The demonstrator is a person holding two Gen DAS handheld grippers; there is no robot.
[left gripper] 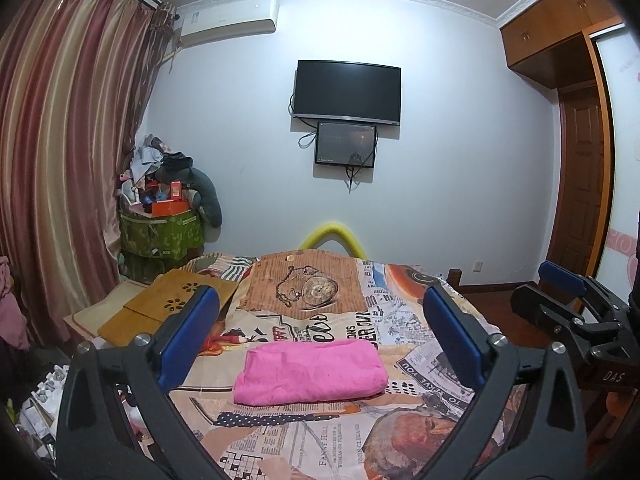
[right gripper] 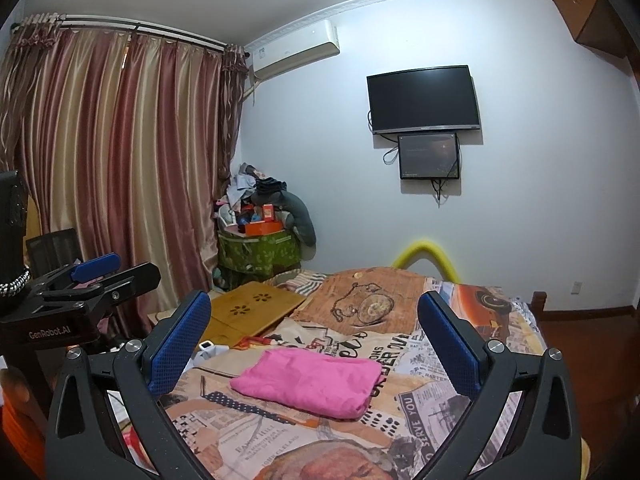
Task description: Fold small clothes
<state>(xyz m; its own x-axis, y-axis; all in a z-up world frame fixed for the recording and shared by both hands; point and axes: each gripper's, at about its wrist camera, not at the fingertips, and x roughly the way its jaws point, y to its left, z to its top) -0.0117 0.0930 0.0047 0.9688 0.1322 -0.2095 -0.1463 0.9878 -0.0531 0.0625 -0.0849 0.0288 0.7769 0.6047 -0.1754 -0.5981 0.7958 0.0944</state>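
Observation:
A pink garment (left gripper: 310, 372) lies folded into a neat rectangle on the patterned bedspread (left gripper: 320, 432). It also shows in the right wrist view (right gripper: 310, 380). My left gripper (left gripper: 320, 320) is open and empty, held above and short of the garment. My right gripper (right gripper: 316, 328) is open and empty too, also above and short of it. The right gripper shows at the right edge of the left wrist view (left gripper: 568, 300). The left gripper shows at the left edge of the right wrist view (right gripper: 96, 276).
A wooden lap tray (left gripper: 168, 308) lies at the bed's far left. A green bin piled with clutter (left gripper: 162, 232) stands by the curtain (left gripper: 60, 160). A small white object (right gripper: 208, 348) lies near the tray. A TV (left gripper: 347, 92) hangs on the far wall.

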